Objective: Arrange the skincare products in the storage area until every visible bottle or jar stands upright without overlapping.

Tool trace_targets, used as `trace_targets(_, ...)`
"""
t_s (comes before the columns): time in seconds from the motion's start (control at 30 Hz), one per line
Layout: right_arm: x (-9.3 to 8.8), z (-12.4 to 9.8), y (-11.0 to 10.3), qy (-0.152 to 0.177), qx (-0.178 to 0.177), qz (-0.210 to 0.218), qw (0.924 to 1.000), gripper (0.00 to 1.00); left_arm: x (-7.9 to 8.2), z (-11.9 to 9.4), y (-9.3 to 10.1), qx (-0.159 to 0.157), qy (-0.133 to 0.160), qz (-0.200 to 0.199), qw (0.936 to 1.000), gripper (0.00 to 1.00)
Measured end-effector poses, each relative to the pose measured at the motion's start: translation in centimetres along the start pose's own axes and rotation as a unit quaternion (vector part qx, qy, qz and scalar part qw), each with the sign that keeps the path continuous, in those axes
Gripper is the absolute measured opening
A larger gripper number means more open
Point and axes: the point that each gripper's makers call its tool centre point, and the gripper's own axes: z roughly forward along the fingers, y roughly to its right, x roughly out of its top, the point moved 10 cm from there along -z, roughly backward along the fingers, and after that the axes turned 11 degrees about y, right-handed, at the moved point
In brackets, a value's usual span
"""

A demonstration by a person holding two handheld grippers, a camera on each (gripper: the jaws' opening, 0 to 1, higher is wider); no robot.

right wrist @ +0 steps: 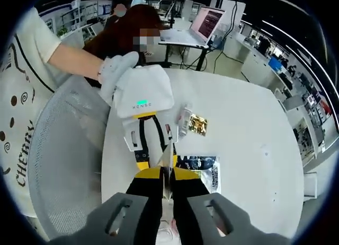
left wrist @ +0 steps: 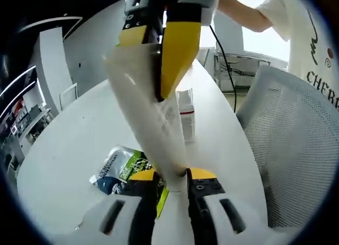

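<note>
I see both grippers pinching one white tube from opposite ends above the white table. My left gripper has its jaws closed on the near end; the right gripper clamps the far end. In the right gripper view, my right gripper meets the left gripper nose to nose. A dark sachet lies flat just beyond them, a gold-labelled packet farther off. A mesh chair stands left of the table
</note>
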Motion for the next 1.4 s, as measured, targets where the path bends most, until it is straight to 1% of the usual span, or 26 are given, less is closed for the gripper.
trace_targets(0.3,-0.4,0.0,1.6,-0.004,-0.005,0.007,1.0000,0.06,0.1,0.9,-1.4,0.016,0.001,-0.012,0.9998,0.17)
trace_targets(0.37,-0.6,0.0,2.3,-0.004,-0.004,0.015,0.9999,0.06,0.1,1.2,-1.9,0.020,0.002,-0.017,0.9997,0.17)
trace_targets(0.53,-0.9,-0.1,2.7,-0.003,0.000,0.029,0.9996,0.06,0.2,1.5,-2.3,0.014,0.002,-0.025,0.9996,0.17)
trace_targets(0.67,-1.2,-0.2,2.6,-0.001,0.003,0.035,0.9994,0.06,0.3,1.8,-2.2,0.013,0.004,-0.029,0.9995,0.17)
trace_targets(0.83,-1.4,-0.4,2.8,-0.009,0.008,0.034,0.9994,0.06,0.3,2.2,-2.4,0.011,0.007,-0.033,0.9994,0.16)
trace_targets(0.97,-1.6,-0.6,3.0,-0.013,0.016,0.035,0.9992,0.06,0.6,2.5,-2.0,0.012,0.007,-0.036,0.9993,0.16)
trace_targets(1.03,-1.6,-0.6,3.1,-0.017,0.020,0.036,0.9990,0.06,0.7,2.7,-1.9,0.013,0.008,-0.037,0.9992,0.16)
trace_targets(1.13,-1.8,-0.8,3.1,-0.030,0.030,0.036,0.9985,0.06,0.8,3.0,-1.9,0.013,0.012,-0.041,0.9990,0.16)
trace_targets(1.2,-1.9,-0.9,3.3,-0.041,0.039,0.035,0.9978,0.06,1.1,3.5,-1.5,0.013,0.014,-0.040,0.9990,0.16)
trace_targets(1.27,-2.0,-0.8,3.5,-0.051,0.047,0.034,0.9970,0.06,1.1,3.5,-1.5,0.015,0.016,-0.044,0.9988,0.16)
trace_targets(1.33,-2.1,-0.8,3.7,-0.059,0.058,0.018,0.9964,0.07,1.1,3.5,-1.5,0.018,0.019,-0.046,0.9986,0.16)
trace_targets(1.4,-2.2,-0.7,3.6,-0.066,0.063,0.016,0.9957,0.07,1.2,3.7,-1.3,0.021,0.018,-0.046,0.9986,0.16)
